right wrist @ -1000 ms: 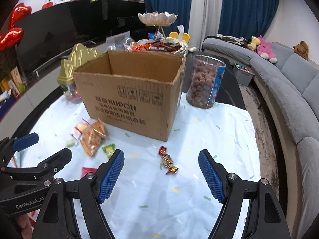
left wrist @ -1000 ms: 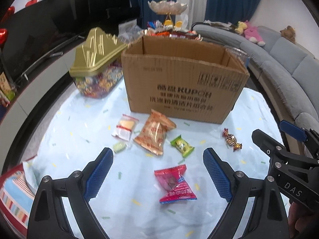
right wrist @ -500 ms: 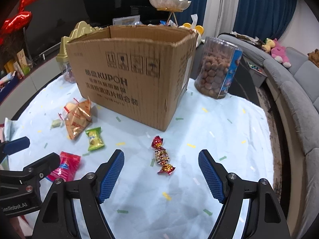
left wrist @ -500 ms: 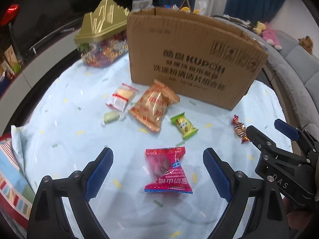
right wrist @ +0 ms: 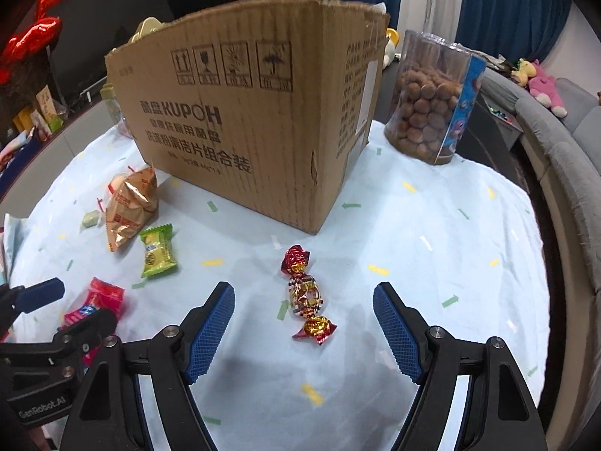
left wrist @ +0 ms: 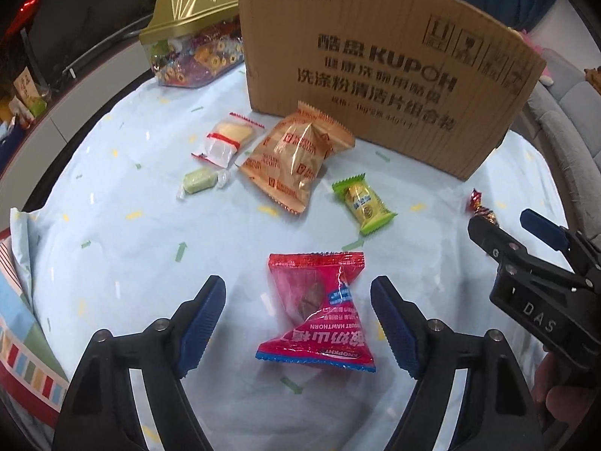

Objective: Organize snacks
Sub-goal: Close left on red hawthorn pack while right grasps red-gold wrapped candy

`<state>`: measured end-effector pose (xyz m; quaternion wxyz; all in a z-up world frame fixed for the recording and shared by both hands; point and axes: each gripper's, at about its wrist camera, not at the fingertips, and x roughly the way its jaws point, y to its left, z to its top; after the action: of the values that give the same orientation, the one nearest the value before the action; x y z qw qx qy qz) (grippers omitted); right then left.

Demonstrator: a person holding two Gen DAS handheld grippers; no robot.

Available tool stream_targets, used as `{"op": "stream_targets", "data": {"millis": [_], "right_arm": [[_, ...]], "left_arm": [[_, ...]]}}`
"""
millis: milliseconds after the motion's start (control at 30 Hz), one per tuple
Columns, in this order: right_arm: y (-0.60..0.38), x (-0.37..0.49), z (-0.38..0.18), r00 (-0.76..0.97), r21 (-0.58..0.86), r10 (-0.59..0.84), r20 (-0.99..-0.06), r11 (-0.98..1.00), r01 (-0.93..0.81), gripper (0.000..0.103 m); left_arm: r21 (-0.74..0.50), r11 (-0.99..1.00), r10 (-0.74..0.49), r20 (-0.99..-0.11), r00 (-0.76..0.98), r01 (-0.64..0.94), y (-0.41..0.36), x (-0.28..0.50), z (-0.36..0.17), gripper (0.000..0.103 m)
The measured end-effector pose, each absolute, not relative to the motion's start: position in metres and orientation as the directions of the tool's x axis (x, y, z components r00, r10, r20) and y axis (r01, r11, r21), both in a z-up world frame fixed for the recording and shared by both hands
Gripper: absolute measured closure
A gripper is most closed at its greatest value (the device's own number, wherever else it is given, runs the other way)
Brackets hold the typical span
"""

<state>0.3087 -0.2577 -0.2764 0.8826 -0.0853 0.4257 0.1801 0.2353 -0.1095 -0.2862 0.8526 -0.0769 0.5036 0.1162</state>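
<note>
Red hawthorn packet lies lengthwise between the closing left tool, pads untouched.

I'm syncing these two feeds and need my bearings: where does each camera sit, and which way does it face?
Left wrist: sits on the left hand-held gripper, looking down along its closing fingers at the red hawthorn packet, which lies between them untouched; the right hand-held gripper shows at the right edge.
Right wrist: sits on the right hand-held gripper, looking down at the foil-wrapped candy between its open fingers; the left hand-held gripper shows at the left edge.
Shared: cardboard box, green packet, orange packet.
</note>
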Motion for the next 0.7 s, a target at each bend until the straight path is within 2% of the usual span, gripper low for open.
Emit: {"op": "stream_targets", "data": {"millis": [67,167,267,333,367,400,433,533,567,700], "right_arm": [[-0.256,0.312,-0.280,0.563,0.002,0.246,-0.789,0.917,-0.398,0.031],[-0.253,0.316,-0.284,0.550,-0.002,0.244,-0.798,0.913,-0.408,0.036],[-0.252,0.320,-0.290,0.534,-0.005,0.238,-0.811,0.910,-0.414,0.048],[-0.253,0.322,-0.292,0.530,0.007,0.247,-0.811,0.911,-0.413,0.059],[-0.254,0.322,-0.292,0.532,0.009,0.248,-0.810,0.912,-0.411,0.065],[-0.254,0.322,-0.291,0.531,0.016,0.253,-0.809,0.911,-0.411,0.076],[-0.255,0.322,-0.291,0.529,0.021,0.256,-0.809,0.912,-0.410,0.083],[-0.254,0.322,-0.290,0.526,0.019,0.253,-0.812,0.912,-0.409,0.083],[-0.254,0.321,-0.290,0.529,0.012,0.247,-0.812,0.913,-0.407,0.083],[-0.254,0.315,-0.286,0.536,0.009,0.239,-0.810,0.918,-0.396,0.083]], "left_arm": [[-0.012,0.960,0.121,-0.883,0.453,-0.280,-0.109,0.236,-0.292,0.024],[-0.021,0.959,0.105,-0.900,0.423,-0.283,-0.108,0.238,-0.301,0.032],[-0.017,0.961,0.108,-0.895,0.432,-0.275,-0.110,0.237,-0.302,0.034],[-0.022,0.962,0.104,-0.891,0.442,-0.271,-0.110,0.236,-0.302,0.039],[-0.018,0.964,0.107,-0.888,0.447,-0.266,-0.110,0.235,-0.302,0.044],[-0.018,0.965,0.107,-0.886,0.451,-0.262,-0.111,0.235,-0.302,0.050],[-0.018,0.967,0.104,-0.883,0.458,-0.255,-0.112,0.234,-0.301,0.051],[-0.026,0.970,0.095,-0.877,0.471,-0.243,-0.112,0.233,-0.300,0.059],[-0.022,0.972,0.096,-0.874,0.476,-0.236,-0.113,0.233,-0.299,0.066],[-0.018,0.974,0.094,-0.874,0.477,-0.225,-0.111,0.236,-0.295,0.066]]}}
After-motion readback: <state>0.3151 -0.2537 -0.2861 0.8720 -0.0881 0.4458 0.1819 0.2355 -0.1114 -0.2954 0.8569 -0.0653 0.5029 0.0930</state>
